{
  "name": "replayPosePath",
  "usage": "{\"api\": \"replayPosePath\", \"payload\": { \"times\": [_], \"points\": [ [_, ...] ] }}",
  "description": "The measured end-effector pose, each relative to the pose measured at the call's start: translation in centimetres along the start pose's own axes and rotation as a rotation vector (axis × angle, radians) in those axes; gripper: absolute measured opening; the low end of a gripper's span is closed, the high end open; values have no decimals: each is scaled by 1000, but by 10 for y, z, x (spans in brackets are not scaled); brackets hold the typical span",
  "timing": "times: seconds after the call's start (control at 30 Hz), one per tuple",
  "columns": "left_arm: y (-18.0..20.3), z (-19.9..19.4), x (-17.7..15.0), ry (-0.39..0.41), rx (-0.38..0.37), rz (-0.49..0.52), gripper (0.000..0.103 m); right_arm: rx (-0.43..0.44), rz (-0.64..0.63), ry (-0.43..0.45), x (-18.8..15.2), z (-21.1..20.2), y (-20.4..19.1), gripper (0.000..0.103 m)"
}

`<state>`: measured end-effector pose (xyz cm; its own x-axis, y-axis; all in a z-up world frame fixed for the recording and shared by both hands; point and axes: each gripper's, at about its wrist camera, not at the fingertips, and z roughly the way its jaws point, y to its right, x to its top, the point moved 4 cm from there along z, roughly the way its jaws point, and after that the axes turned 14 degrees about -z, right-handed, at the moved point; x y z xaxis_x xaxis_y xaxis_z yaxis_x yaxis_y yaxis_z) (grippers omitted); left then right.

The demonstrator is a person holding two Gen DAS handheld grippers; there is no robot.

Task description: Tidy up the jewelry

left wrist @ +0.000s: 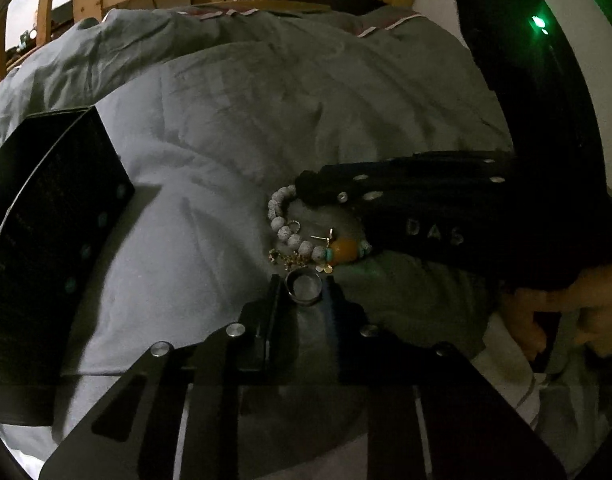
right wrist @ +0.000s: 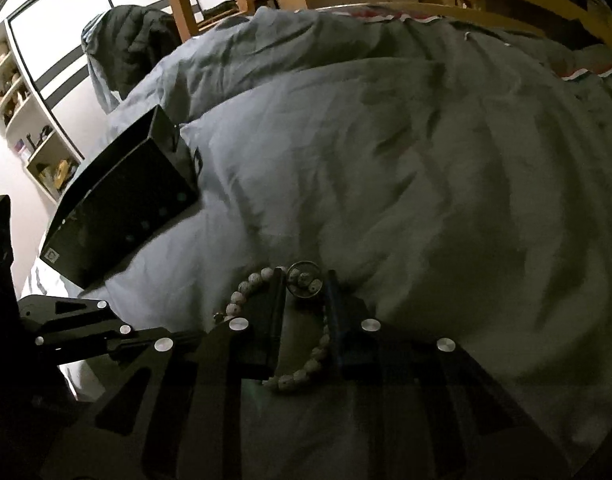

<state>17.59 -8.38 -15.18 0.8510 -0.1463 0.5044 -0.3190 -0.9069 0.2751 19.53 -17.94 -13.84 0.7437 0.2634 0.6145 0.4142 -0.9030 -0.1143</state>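
Our left gripper has its jaws drawn in on a dark metal ring, which sits pinched between the two tips just above the grey duvet. Our right gripper is likewise closed in, with a small round hoop between its tips and a few pale beads showing through it; from its own camera we cannot tell for sure whether the pads press the hoop or the beads. The beaded bracelet loops back under the right jaws, and in the left view it curls beside the right tool, touching a little heap of gold pieces.

Further out, to the left of both tools, lies a black box, well apart from the jewellery. Its inside is too dark to read.

We judge the task to be at its start: both tools seem to be making a first pick, and nothing is visibly stored yet. The bracelet, the rings and the gold bits are all left to move.

By our count: one bracelet with one amber bead, one dark ring, one small thin ring, one gold stud, a tangle of gold bits we cannot number, one box
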Motion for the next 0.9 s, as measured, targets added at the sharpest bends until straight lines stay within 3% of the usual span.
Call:
{"api": "replayPosePath", "payload": {
  "times": [0.9],
  "points": [
    [2,-33,13,85,4,8,19,-33,25,81,11,-43,2,20]
  ]
}}
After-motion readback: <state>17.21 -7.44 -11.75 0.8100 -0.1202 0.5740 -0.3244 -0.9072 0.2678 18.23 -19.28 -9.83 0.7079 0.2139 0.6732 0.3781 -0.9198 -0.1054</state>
